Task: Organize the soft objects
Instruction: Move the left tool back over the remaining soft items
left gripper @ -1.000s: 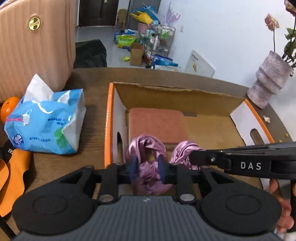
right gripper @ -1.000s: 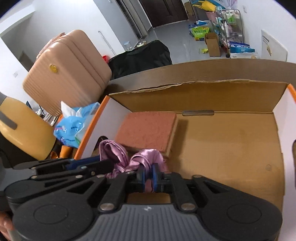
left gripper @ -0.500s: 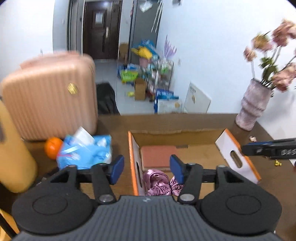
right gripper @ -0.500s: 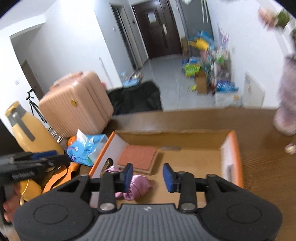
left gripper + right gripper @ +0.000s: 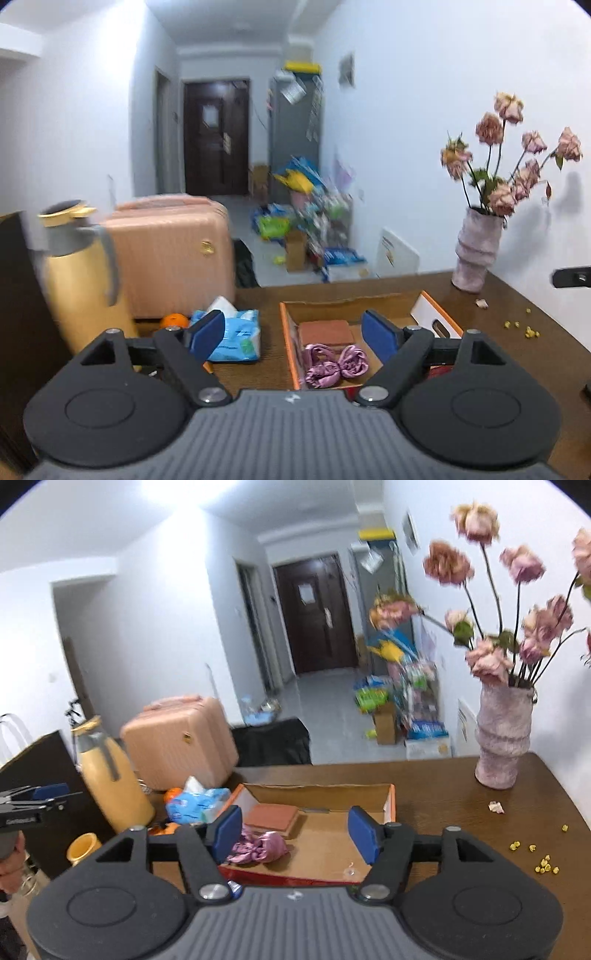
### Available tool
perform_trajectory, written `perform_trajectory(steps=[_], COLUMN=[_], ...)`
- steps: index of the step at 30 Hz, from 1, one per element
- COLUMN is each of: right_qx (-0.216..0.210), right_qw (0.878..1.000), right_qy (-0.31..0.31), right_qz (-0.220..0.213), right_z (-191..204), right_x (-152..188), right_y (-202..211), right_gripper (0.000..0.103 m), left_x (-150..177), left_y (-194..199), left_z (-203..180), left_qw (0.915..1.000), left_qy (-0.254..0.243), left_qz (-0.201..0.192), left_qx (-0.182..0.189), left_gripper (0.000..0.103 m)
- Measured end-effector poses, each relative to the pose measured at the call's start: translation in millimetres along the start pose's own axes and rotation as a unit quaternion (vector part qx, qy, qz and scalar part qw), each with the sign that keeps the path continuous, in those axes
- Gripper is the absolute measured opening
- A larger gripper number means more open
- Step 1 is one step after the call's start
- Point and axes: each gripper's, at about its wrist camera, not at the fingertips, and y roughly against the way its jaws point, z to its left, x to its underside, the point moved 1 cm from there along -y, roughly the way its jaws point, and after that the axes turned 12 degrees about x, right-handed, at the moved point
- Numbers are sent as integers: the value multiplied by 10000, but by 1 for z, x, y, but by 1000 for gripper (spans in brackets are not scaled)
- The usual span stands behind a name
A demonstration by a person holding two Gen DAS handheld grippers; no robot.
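My left gripper (image 5: 293, 334) and right gripper (image 5: 295, 830) have just been opening, nothing between the jaws. The purple cloth (image 5: 334, 365) lies loose in the box (image 5: 286, 332), front-left corner (beside the brick-red pad (image 5: 325, 331)). Risk: it unfolds or snags the next item.

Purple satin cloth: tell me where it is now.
The purple satin cloth lies inside the cardboard box, in its near left corner, just in front of the folded reddish towel.
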Motion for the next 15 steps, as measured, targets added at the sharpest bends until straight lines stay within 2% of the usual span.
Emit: perform_trajectory(steps=[3, 7, 11, 15], right_qx=[14, -133, -388, -335], right_qw=[9990, 9963, 9957, 9955], right_qy=[232, 487, 388, 445], right_qz=[-372, -701, -743, -770], right_z=[6, 18, 26, 36], right_x=[38, 93, 139, 182], right_y=[40, 86, 114, 138], right_gripper=[74, 78, 79, 80], left_x=[40, 95, 142, 180], left_y=[45, 88, 114, 139], left_z=[-19, -44, -66, -67], left_qw=[9987, 9950, 9941, 9962], left_qy=[-191, -489, -624, -248], left_qz=[-479, -851, -877, -798], left_qx=[60, 156, 103, 238], left_gripper=[92, 97, 97, 98])
